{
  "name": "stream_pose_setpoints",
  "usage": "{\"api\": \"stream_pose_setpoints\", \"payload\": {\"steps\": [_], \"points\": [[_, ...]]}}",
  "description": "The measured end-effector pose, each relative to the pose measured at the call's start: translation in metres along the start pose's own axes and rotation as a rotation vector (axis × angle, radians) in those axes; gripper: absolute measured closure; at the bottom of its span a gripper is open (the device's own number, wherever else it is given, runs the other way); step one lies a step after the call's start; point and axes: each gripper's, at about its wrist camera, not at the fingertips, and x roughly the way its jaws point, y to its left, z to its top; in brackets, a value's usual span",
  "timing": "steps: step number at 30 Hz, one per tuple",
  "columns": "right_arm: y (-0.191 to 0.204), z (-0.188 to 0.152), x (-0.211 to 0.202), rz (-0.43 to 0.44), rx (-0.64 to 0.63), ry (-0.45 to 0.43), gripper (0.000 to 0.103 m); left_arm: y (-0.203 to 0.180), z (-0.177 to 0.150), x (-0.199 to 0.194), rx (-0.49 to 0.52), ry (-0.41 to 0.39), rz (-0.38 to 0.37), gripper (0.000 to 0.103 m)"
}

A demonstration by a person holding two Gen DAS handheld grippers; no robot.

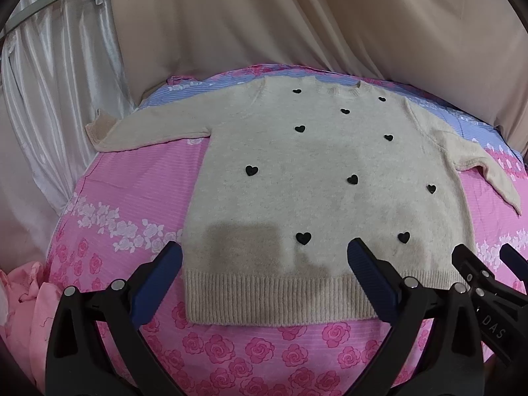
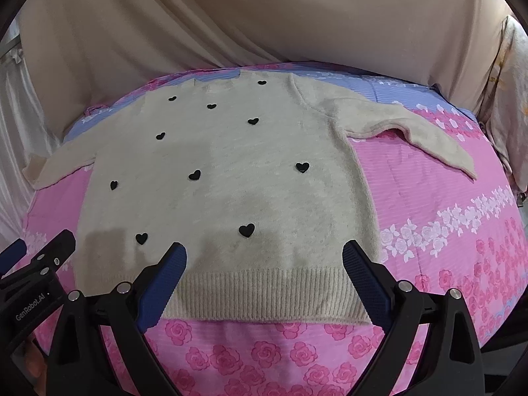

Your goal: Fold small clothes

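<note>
A small beige knit sweater [image 1: 307, 178] with black hearts lies flat, front up, on a pink rose-patterned sheet [image 1: 231, 349]; it also shows in the right wrist view [image 2: 224, 178]. Both sleeves are spread out to the sides, the neck at the far end and the ribbed hem [image 1: 280, 300] nearest me. My left gripper [image 1: 264, 250] is open and empty, hovering over the hem's left half. My right gripper [image 2: 264, 250] is open and empty over the hem's right half, and its tips show at the right edge of the left wrist view [image 1: 485, 257].
A beige curtain [image 1: 297, 16] hangs behind the surface, with white satin drapes [image 1: 49, 99] at the left. Pink clothing [image 1: 26, 303] is piled at the near left. The sheet has a blue striped band [image 2: 396, 89] at the far end.
</note>
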Motion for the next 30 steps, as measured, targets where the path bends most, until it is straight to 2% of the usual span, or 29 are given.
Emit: {"api": "stream_pose_setpoints", "payload": {"steps": [22, 26, 30], "points": [[-0.011, 0.008, 0.02, 0.01, 0.002, 0.04, 0.009, -0.009, 0.004, 0.016, -0.014, 0.043, -0.002, 0.005], [-0.041, 0.018, 0.033, -0.027, 0.042, 0.035, 0.01, -0.008, 0.008, 0.022, -0.032, 0.072, -0.017, 0.005], [-0.135, 0.042, 0.058, -0.094, 0.231, 0.03, 0.01, -0.01, 0.015, 0.024, -0.029, 0.07, 0.003, 0.005]]}}
